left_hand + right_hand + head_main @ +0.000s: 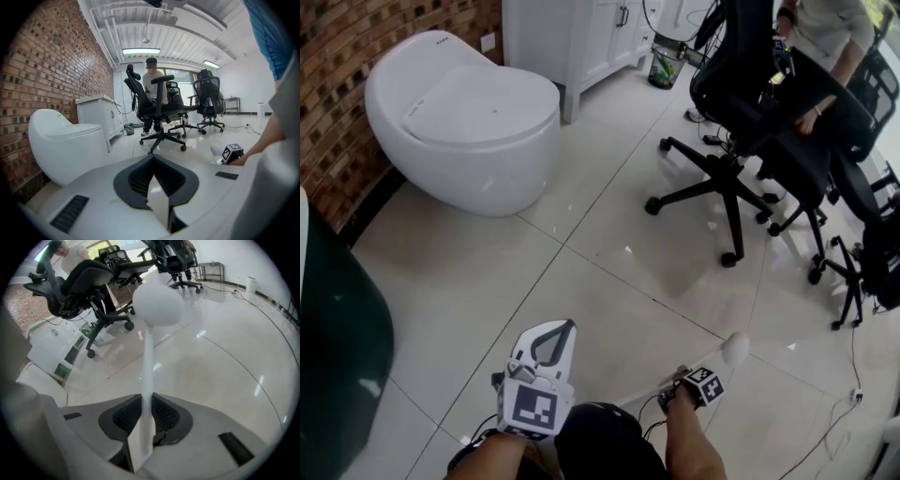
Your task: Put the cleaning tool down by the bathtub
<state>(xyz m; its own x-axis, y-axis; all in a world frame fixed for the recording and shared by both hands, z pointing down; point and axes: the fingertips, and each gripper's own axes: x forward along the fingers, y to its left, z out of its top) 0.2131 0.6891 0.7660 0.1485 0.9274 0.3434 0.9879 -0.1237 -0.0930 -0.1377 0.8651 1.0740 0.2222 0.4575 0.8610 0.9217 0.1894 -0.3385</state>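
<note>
Nearest, the right gripper has its jaws pinching the thin white stick of the cleaning tool, which is up off the floor. The left gripper has its jaws pressed together on nothing. It would be best to carry the tool left, go low, and lay it flat before letting go. Only the head view shows a dark thing at near left, maybe the bathtub. Only the right gripper view shows the pinch.

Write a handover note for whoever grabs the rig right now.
Left claw: shut, empty.
Right claw: shut on the white shaft of the cleaning tool, ball head pointing away over the tiled floor.
Bathtub: probably the dark curved body at the head view's left edge, apart from the tool.
Done: tool in hand.
Left: carry it to the tub, set it down beside it, release.
</note>
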